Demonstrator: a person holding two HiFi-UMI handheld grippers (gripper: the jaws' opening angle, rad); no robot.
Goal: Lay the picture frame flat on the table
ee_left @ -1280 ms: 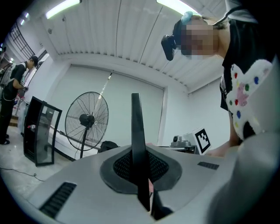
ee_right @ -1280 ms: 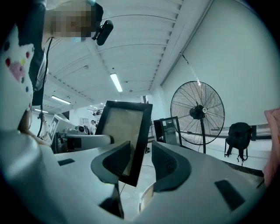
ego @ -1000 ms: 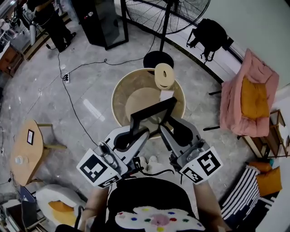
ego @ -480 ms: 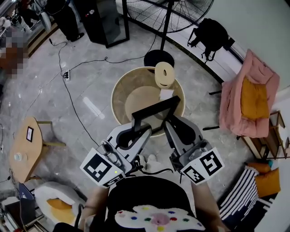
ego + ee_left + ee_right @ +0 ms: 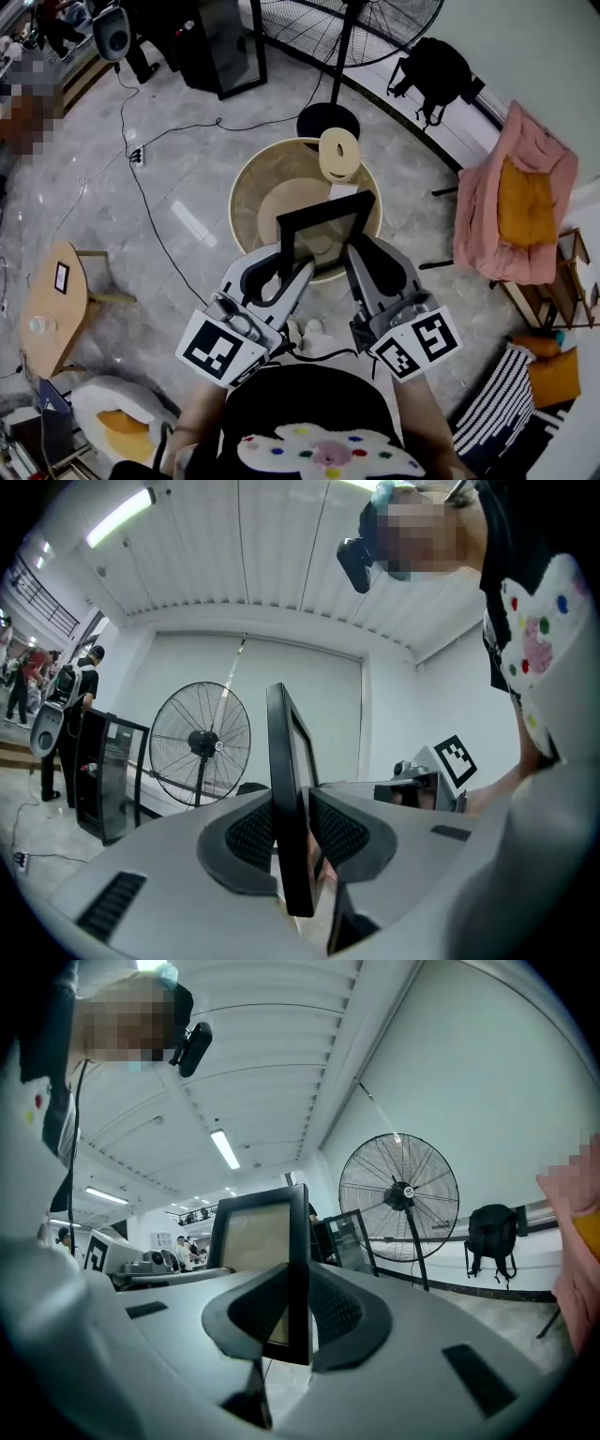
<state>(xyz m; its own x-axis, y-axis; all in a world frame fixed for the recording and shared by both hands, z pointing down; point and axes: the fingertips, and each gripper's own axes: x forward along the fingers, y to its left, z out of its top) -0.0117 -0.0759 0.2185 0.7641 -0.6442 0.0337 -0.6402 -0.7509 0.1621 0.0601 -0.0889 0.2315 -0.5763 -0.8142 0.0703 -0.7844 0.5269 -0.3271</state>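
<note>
A black picture frame (image 5: 327, 232) is held upright above the round wooden table (image 5: 246, 199), its pale inner panel facing me. My left gripper (image 5: 285, 269) is shut on the frame's left edge, seen edge-on between the pads in the left gripper view (image 5: 287, 808). My right gripper (image 5: 355, 255) has just been closing and now clamps the frame's right edge (image 5: 298, 1269). Both grippers point level, side by side, close in front of my body.
A cream ring-shaped roll (image 5: 338, 155) and a white card (image 5: 344, 194) sit at the table's far side. A standing fan (image 5: 345, 28), a black backpack (image 5: 433, 66), a pink chair (image 5: 511, 202), a small wooden side table (image 5: 52, 309) and a floor cable (image 5: 141, 187) surround it.
The frame, tilted between the grippers a second ago, now stands squarer and higher in view. The right jaws have closed onto its right edge. Both hands stayed about where they were.
</note>
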